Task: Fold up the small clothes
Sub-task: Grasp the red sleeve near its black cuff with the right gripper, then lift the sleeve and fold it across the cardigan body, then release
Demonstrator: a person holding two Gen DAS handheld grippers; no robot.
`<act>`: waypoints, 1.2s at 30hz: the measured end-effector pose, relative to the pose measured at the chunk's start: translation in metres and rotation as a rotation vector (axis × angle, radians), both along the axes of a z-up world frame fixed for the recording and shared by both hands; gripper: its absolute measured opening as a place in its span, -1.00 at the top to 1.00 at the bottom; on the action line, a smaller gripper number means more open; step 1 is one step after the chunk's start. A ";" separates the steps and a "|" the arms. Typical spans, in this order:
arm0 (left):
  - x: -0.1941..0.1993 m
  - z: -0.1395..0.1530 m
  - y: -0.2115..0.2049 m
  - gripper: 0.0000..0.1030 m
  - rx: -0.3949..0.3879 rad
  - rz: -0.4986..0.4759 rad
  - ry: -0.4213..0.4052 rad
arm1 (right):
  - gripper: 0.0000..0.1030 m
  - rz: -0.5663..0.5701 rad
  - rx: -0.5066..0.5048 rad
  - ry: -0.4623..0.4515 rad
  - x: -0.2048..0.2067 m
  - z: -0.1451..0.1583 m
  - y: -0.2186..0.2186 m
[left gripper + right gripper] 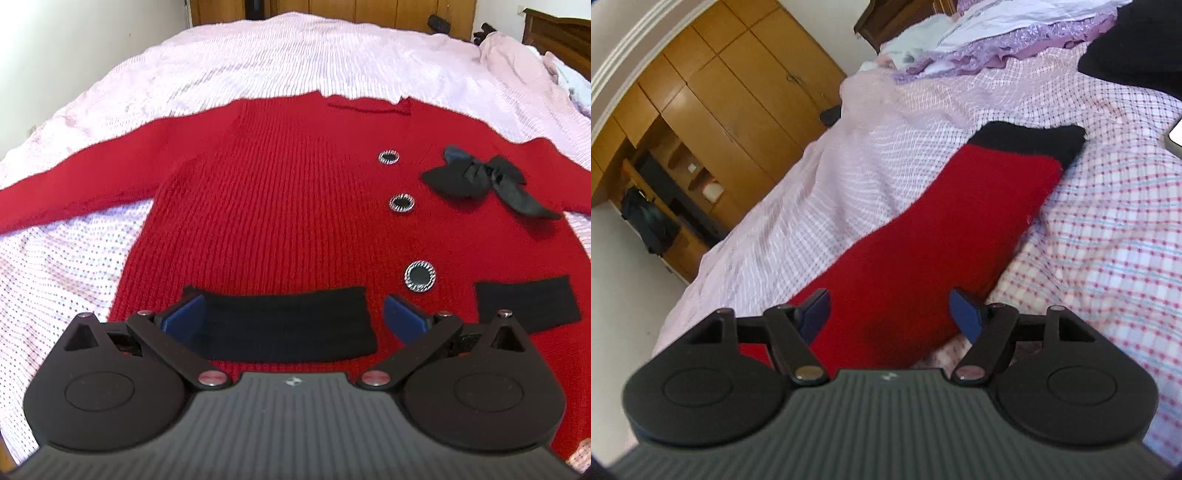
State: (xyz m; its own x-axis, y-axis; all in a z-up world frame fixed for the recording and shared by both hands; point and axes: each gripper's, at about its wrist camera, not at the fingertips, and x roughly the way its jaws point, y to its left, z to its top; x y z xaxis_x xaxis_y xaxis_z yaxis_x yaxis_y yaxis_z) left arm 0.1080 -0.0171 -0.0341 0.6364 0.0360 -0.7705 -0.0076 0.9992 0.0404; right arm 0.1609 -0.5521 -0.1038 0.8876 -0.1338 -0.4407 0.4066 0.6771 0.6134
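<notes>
A red knit sweater lies flat and face up on the bed, with three shiny buttons, a black bow and two black pocket bands. My left gripper hangs open just over the nearer black band, one blue pad at each end of it. In the right wrist view, a red sleeve stretches away to its black cuff. My right gripper is open low over the sleeve's near part, a pad on either side, gripping nothing.
A pink checked bedspread covers the bed. A heap of lilac and white clothes and a black garment lie near the dark headboard. A wooden wardrobe stands beyond the bed's edge.
</notes>
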 end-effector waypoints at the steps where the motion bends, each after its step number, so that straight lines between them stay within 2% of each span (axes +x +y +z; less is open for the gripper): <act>1: 0.001 -0.002 0.000 -1.00 0.002 0.003 0.007 | -0.37 -0.009 -0.001 0.007 0.002 0.000 0.000; 5: 0.001 -0.008 0.001 -1.00 -0.004 0.008 0.016 | -0.31 -0.074 0.056 0.006 -0.013 0.008 0.008; 9: 0.003 -0.011 0.003 -1.00 -0.014 0.008 0.019 | -0.30 -0.089 0.050 0.028 -0.036 0.002 0.022; 12: 0.004 -0.013 0.002 -1.00 -0.007 0.003 0.017 | -0.30 -0.079 0.030 0.042 -0.027 -0.002 0.018; 19: 0.001 -0.016 0.000 -1.00 0.000 0.001 0.008 | -0.28 -0.129 0.024 0.000 0.004 -0.008 0.001; 22: 0.003 -0.015 0.000 -1.00 0.000 0.000 0.014 | -0.07 -0.145 0.034 -0.025 0.008 -0.008 -0.004; 23: 0.003 -0.015 0.000 -1.00 0.000 -0.001 0.016 | 0.19 -0.152 0.047 -0.035 0.009 -0.008 -0.008; 24: 0.003 -0.015 0.001 -1.00 0.000 -0.001 0.018 | 0.75 -0.156 0.062 -0.040 0.009 -0.008 -0.012; 27: 0.004 -0.013 0.002 -1.00 -0.007 -0.004 0.019 | 0.76 -0.123 0.106 -0.096 0.000 -0.003 -0.020; 31: 0.004 -0.011 0.005 -1.00 -0.021 -0.003 0.020 | 0.76 -0.051 0.013 -0.150 -0.023 0.027 -0.006; 36: -0.001 -0.005 0.009 -1.00 -0.031 0.000 0.010 | 0.76 0.012 -0.007 -0.228 -0.043 0.063 0.012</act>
